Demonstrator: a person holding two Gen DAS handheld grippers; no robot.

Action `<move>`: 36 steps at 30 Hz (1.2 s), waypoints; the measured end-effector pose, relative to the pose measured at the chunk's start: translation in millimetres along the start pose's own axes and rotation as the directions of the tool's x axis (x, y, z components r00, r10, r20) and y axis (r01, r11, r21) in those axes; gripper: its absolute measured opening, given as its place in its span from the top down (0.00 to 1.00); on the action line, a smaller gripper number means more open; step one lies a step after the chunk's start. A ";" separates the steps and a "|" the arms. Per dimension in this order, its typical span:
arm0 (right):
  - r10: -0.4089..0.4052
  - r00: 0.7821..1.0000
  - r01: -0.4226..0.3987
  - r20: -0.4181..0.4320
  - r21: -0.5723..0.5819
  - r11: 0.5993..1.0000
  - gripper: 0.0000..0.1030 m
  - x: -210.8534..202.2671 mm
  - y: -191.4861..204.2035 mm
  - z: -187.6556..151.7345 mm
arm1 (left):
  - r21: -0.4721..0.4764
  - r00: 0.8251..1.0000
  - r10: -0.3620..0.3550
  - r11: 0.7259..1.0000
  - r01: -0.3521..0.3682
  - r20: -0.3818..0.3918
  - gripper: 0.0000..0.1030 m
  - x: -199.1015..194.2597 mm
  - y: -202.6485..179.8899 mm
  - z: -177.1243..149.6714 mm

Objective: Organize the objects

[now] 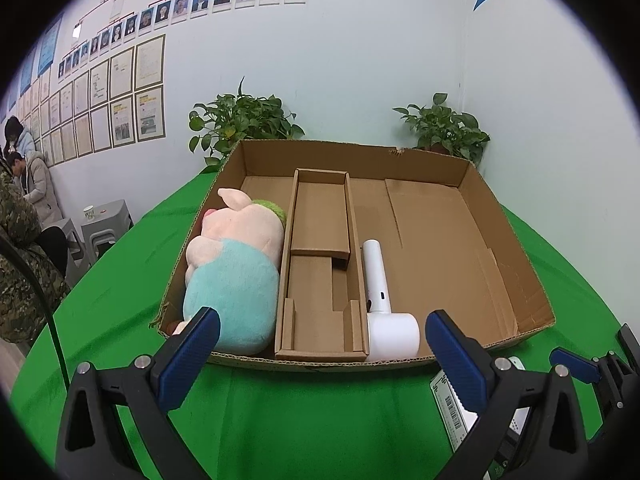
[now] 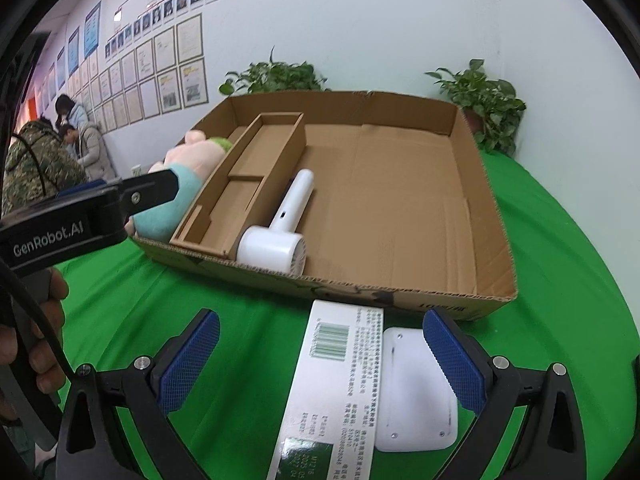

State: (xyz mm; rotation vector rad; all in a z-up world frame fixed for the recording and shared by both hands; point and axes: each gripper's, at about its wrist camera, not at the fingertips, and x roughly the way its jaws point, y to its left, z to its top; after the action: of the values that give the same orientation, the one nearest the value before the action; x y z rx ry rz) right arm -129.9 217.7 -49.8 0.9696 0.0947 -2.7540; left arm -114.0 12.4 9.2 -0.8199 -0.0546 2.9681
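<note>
A shallow cardboard tray (image 1: 500, 240) (image 2: 472, 184) lies on the green cloth. In it, at the left, lies a plush pig (image 1: 236, 276) (image 2: 188, 168), then a cardboard insert (image 1: 320, 276) (image 2: 244, 188), then a white hair dryer (image 1: 384, 312) (image 2: 280, 232). My left gripper (image 1: 320, 364) is open and empty, just in front of the tray's near wall. My right gripper (image 2: 320, 364) is open over a long white box with a barcode (image 2: 336, 380) and a flat white device (image 2: 416, 392) on the cloth. The box also shows in the left wrist view (image 1: 452, 408).
Two potted plants (image 1: 240, 120) (image 1: 444, 128) stand behind the tray against the wall. People sit at the far left (image 1: 32, 184) beside grey stools (image 1: 104, 224). The right side of the tray floor (image 2: 400, 200) is bare.
</note>
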 end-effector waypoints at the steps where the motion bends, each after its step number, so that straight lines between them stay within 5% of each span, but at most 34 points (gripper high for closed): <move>1: 0.004 1.000 -0.004 -0.003 -0.004 1.000 0.00 0.7 1.2 -0.6 | 0.001 1.000 0.000 1.000 0.000 -0.002 0.01 -0.1 -0.3 -0.6; 11: 0.065 0.997 -0.065 -0.028 0.029 0.997 0.01 -8.7 -6.1 -14.9 | 0.006 0.999 -0.024 1.000 0.024 -0.032 0.01 -0.6 -1.4 -5.3; 16: 0.117 0.991 -0.113 -0.070 0.062 0.992 0.01 -22.6 -18.3 -44.5 | -0.011 0.985 -0.135 0.991 0.135 -0.108 0.01 7.8 -7.0 -13.1; 20: 0.142 0.980 -0.132 -0.137 0.077 0.988 0.03 -30.8 -23.1 -74.8 | -0.023 0.939 -0.267 0.963 0.268 -0.218 0.01 23.0 -21.0 -25.1; 25: 0.145 0.970 -0.133 -0.194 0.071 0.988 0.09 -31.8 -19.4 -96.3 | -0.086 0.832 -0.417 0.905 0.416 -0.365 0.01 45.8 -45.1 -48.7; 29: 0.126 0.970 -0.118 -0.207 0.053 0.992 0.18 -28.2 -15.2 -96.3 | -0.157 0.782 -0.468 0.882 0.445 -0.412 0.01 54.3 -50.6 -59.9; 32: 0.118 0.969 -0.111 -0.219 0.041 0.993 0.23 -23.1 -12.5 -94.4 | -0.181 0.765 -0.494 0.868 0.463 -0.413 0.01 54.9 -51.0 -63.1; 36: 0.087 0.966 -0.089 -0.244 0.004 0.996 0.37 -12.7 -4.7 -93.9 | -0.188 0.770 -0.485 0.873 0.449 -0.413 0.01 56.4 -45.4 -64.1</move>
State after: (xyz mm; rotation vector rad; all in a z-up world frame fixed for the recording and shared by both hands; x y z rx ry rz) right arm -63.9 237.1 -115.1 1.2748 0.0976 -2.5416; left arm -127.1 62.7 -72.4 -1.2681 -0.3070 2.2618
